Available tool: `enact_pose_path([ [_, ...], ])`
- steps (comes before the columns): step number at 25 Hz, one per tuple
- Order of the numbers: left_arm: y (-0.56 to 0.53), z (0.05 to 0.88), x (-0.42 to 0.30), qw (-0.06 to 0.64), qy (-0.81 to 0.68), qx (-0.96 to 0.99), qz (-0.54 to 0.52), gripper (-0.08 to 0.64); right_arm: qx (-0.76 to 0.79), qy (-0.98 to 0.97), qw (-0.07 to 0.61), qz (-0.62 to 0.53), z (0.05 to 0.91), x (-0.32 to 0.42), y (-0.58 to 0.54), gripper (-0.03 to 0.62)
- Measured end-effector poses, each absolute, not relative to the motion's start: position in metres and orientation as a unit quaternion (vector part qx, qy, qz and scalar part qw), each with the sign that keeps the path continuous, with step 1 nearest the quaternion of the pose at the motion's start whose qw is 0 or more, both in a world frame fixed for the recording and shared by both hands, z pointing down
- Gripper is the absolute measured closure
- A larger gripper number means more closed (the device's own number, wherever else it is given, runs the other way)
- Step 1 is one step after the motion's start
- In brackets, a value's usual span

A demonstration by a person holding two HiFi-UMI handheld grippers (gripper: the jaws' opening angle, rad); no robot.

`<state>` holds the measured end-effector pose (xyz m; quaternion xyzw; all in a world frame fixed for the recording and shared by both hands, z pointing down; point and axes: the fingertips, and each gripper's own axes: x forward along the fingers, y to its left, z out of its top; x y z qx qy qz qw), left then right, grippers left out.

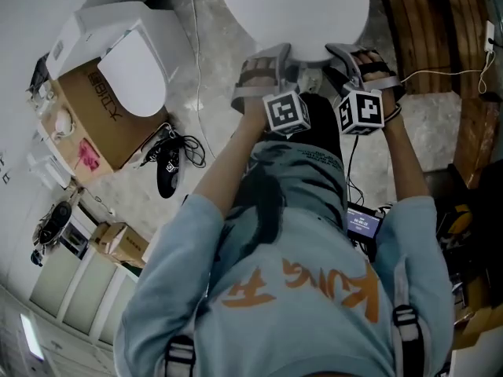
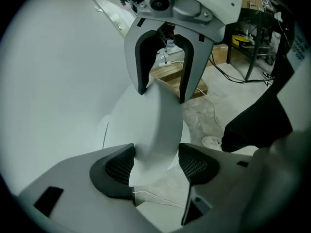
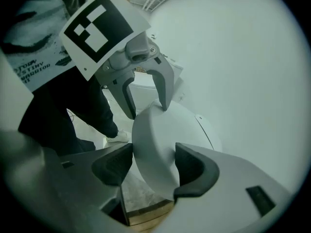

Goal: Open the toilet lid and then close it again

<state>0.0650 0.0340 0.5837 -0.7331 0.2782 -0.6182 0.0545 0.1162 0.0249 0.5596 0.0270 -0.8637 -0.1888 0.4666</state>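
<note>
The white toilet lid (image 1: 291, 10) fills the top of the head view, and both grippers sit at its near rim. My left gripper (image 1: 266, 60) straddles the lid's edge (image 2: 160, 125). Its left pad (image 2: 119, 166) lies against the lid, while bare floor shows between the lid and the right pad, so its jaws stand open. My right gripper (image 1: 346, 55) has the rim (image 3: 155, 149) between its pads (image 3: 194, 166), and both sides look pressed against it. Each gripper view shows the other gripper on the same rim: the right gripper (image 2: 163, 89) and the left gripper (image 3: 146, 106).
A second white toilet (image 1: 130, 61) rests on a cardboard box (image 1: 94, 120) at the left. Black shoes (image 1: 169, 167) and cables lie on the stone floor beside it. Wooden planks (image 1: 424, 30) run along the right. A lit phone (image 1: 363, 225) hangs at the person's waist.
</note>
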Motion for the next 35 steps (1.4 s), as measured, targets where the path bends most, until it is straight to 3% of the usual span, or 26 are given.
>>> enact_pose_path([
  [11, 0.051, 0.678, 0.071, 0.005, 0.264, -0.734, -0.626, 0.293, 0.051, -0.842, 0.518, -0.138, 0.659, 0.122, 0.037, 0.351],
  [17, 0.054, 0.724, 0.073, 0.016, 0.258, -0.721, -0.643, 0.308, 0.072, -0.829, 0.544, -0.109, 0.707, 0.124, 0.040, 0.357],
  [35, 0.054, 0.812, 0.077, -0.008, 0.261, -0.733, -0.628, 0.325, 0.056, -0.823, 0.560, -0.080, 0.801, 0.125, 0.036, 0.379],
])
